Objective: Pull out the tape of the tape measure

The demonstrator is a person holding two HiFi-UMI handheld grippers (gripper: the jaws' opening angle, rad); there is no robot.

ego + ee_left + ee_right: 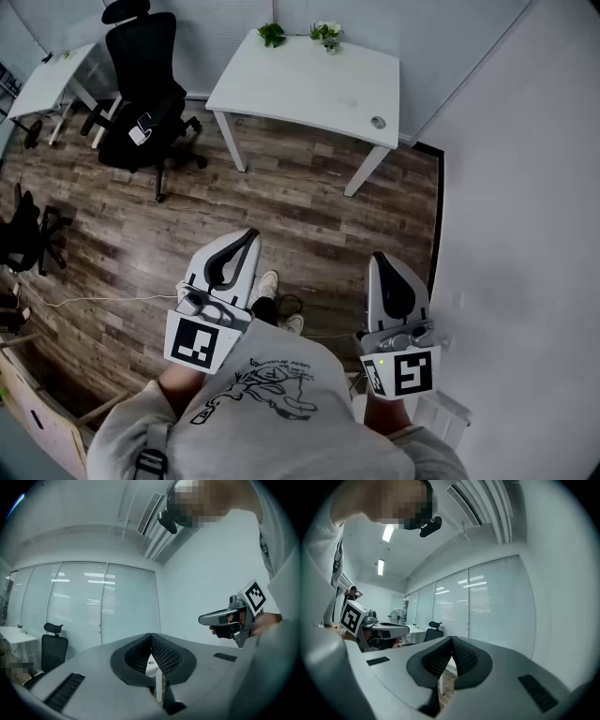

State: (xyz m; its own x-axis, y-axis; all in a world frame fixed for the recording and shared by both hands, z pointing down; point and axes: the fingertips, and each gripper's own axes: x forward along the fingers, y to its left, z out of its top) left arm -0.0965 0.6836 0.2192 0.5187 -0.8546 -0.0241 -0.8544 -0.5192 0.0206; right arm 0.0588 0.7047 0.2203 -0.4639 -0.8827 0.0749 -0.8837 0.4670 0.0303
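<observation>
Holds left gripper [247, 235] and right gripper [380, 258] side by side above wood floor [309, 202], both aimed far, fingers [166, 656] together, empty.

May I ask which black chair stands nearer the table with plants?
The tall-backed chair beside that table; the other chair sits far off at the picture's left edge.
</observation>
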